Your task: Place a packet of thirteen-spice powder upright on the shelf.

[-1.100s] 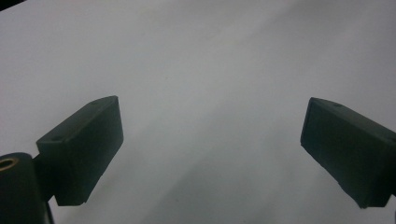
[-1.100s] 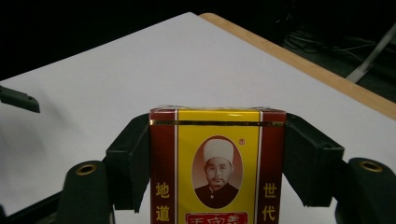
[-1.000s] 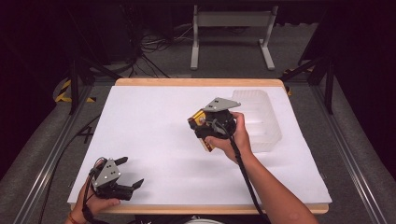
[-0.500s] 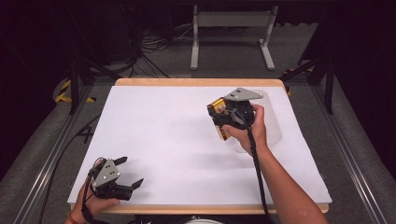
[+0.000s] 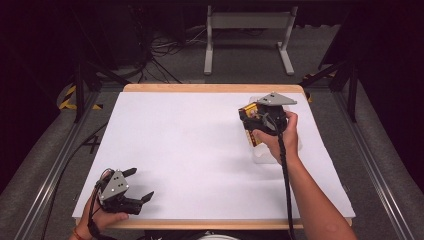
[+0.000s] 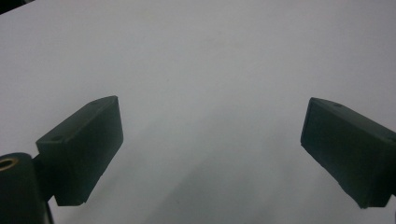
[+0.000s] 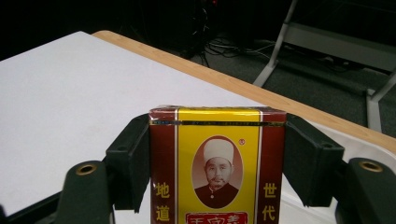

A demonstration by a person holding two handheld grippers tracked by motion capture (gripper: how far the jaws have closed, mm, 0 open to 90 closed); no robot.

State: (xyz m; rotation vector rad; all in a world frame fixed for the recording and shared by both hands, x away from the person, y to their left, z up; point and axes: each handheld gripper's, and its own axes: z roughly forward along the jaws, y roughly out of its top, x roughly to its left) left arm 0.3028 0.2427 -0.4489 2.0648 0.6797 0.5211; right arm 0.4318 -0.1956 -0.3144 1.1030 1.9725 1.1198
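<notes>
Sitting squarely between right gripper (image 7: 218, 163) jaws: yellow-and-red box (image 7: 217, 163).

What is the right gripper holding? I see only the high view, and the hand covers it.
Observer: The right gripper is shut on a yellow and dark red box, one jaw on each side.
Operator: Is something printed on the box?
Observer: Yes, an oval portrait and Chinese characters on its face.
Operator: And does the left gripper hold anything?
Observer: No. The left gripper is open, with bare white table between its jaws.
</notes>
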